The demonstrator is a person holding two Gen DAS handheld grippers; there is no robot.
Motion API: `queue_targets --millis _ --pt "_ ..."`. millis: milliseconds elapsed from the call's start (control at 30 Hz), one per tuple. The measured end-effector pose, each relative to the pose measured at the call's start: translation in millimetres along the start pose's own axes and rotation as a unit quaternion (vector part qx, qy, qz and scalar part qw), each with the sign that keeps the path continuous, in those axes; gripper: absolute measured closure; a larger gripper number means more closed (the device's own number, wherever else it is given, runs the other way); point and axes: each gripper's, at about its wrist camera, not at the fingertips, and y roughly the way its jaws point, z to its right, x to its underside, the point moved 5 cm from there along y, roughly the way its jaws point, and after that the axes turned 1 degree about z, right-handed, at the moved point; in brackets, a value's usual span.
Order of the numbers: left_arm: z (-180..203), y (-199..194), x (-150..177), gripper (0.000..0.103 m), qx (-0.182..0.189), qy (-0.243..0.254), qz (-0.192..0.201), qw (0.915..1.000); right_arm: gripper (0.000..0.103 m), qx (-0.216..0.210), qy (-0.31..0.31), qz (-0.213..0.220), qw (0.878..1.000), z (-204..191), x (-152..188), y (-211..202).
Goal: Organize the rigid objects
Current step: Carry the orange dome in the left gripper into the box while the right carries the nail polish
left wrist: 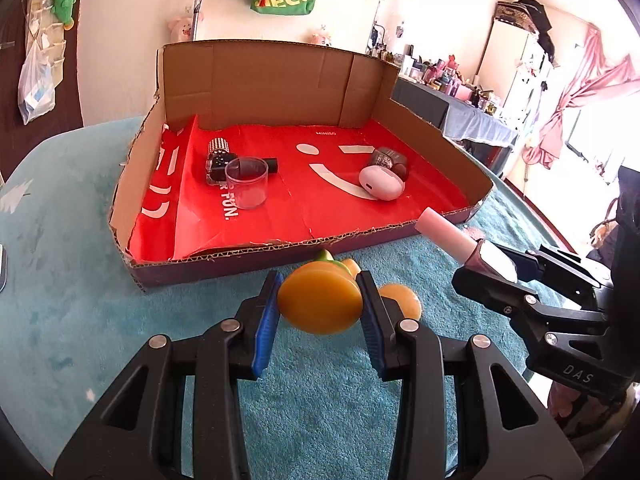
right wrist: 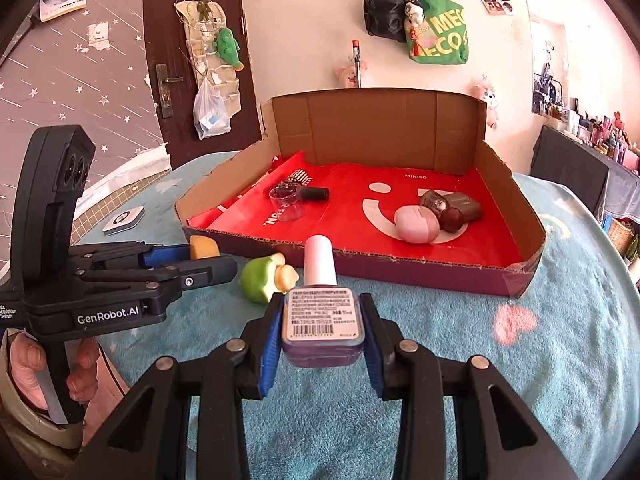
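My left gripper (left wrist: 320, 284) is shut on a round orange-yellow toy piece (left wrist: 320, 308), held just above the teal blanket in front of the cardboard box (left wrist: 280, 250). Behind it lie a second orange disc (left wrist: 402, 300) and a green apple toy (right wrist: 260, 280). My right gripper (right wrist: 322, 300) is shut on a labelled nail polish bottle (right wrist: 322, 320) with a pale cap, also short of the box's front wall (right wrist: 400, 262). Each gripper shows in the other's view: the right gripper (left wrist: 480, 260) at the right, the left gripper (right wrist: 208, 258) at the left.
On the box's red liner lie a clear cup (left wrist: 246, 182), a black bottle (right wrist: 316, 193), a pink oval case (left wrist: 382, 184) and brown items (right wrist: 456, 206). A small white device (right wrist: 124, 220) rests on the blanket at left. A hand (right wrist: 24, 360) grips the left handle.
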Motion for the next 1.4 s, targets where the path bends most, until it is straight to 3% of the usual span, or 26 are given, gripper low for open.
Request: queue_targets --millis 400,800,1400 --pt "-6 8 -29 0.068 0.0 0.002 -0.003 1.0 0.065 -0.008 -0.023 0.0 1.0 5 -33 3" --pt "-13 27 -50 0.068 0.003 0.006 -0.025 0.9997 0.065 -0.039 -0.019 -0.038 0.998 18 -54 28" --pt "-27 72 -58 0.068 0.0 -0.002 -0.066 0.9978 0.065 -0.039 0.011 -0.095 0.995 44 -66 89"
